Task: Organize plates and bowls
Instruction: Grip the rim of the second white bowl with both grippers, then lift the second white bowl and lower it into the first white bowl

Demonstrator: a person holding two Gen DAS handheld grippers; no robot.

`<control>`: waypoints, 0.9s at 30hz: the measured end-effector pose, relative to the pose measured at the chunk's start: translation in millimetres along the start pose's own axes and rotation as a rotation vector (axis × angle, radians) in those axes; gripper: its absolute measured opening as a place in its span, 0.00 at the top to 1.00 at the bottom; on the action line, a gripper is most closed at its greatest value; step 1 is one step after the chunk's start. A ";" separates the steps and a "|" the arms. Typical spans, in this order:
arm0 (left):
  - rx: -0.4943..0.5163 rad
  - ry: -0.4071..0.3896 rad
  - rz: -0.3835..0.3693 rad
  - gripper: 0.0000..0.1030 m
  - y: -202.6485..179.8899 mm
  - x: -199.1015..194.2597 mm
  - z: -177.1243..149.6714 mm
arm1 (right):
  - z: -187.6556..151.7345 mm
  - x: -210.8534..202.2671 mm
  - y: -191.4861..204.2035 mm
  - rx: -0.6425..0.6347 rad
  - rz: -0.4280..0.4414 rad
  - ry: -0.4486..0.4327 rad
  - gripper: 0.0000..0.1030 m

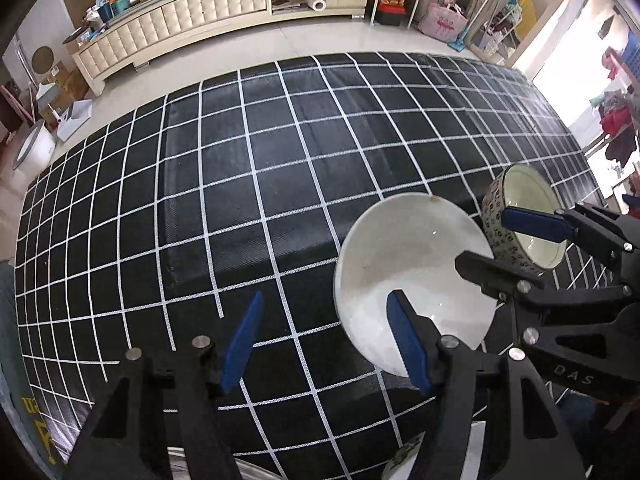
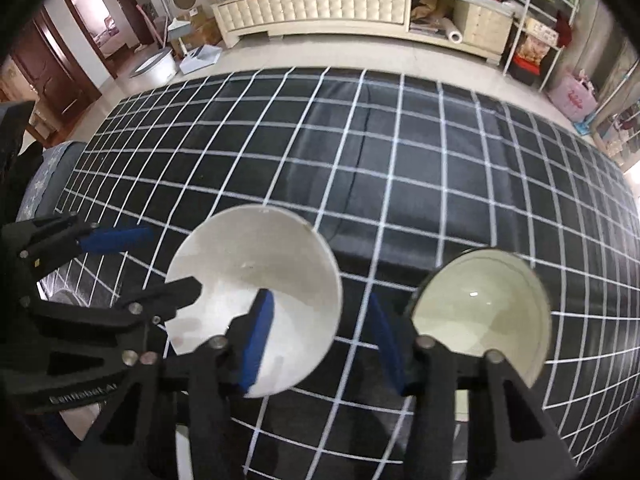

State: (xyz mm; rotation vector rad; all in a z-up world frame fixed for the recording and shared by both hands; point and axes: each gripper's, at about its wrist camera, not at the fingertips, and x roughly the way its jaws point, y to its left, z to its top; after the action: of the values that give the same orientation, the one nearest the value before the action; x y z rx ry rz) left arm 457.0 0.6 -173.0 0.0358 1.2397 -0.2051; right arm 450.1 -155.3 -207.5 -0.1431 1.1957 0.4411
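Observation:
A plain white bowl (image 1: 404,264) (image 2: 256,268) stands on the black grid mat, with a patterned bowl (image 1: 520,220) (image 2: 484,304) to its right. My left gripper (image 1: 324,336) is open; its right finger (image 1: 408,340) hangs over the white bowl's near rim and its left finger is over the mat. My right gripper (image 2: 320,340) is open between the two bowls; its left finger (image 2: 260,336) is over the white bowl and its right finger (image 2: 386,340) is beside the patterned bowl. Each gripper shows in the other's view (image 1: 508,244) (image 2: 152,260).
The black mat with white grid lines (image 1: 240,200) (image 2: 400,160) covers the table. White dish edges (image 1: 400,460) show at the near edge under the left gripper. A cream cabinet (image 1: 200,20) (image 2: 340,12) and household clutter stand on the floor beyond.

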 end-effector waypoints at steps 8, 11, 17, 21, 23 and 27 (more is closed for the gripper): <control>0.023 0.060 -0.016 0.69 -9.8 16.8 -2.5 | -5.9 14.5 -0.8 0.011 -0.024 0.056 0.76; 0.023 0.077 -0.020 0.77 -11.6 24.2 -4.5 | -9.1 17.7 -3.2 0.027 -0.013 0.069 0.77; 0.017 0.087 -0.038 0.84 -19.3 35.9 -4.7 | -12.3 15.5 -6.5 0.062 -0.013 0.045 0.79; 0.017 0.073 -0.035 0.84 -20.3 34.8 -5.9 | -13.7 7.4 -3.5 0.077 -0.030 0.024 0.82; 0.015 0.082 -0.036 0.85 -22.2 34.9 -7.5 | -12.8 -0.6 -1.1 0.087 -0.025 0.011 0.82; 0.030 0.080 -0.010 0.85 -23.9 23.5 -13.3 | -13.0 -17.5 5.7 0.078 -0.040 -0.014 0.83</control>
State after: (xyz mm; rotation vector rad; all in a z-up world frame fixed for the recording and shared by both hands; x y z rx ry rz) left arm 447.7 -24.3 -197.5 0.0643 1.3168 -0.2333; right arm 431.4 -159.0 -195.5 -0.0960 1.1929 0.3594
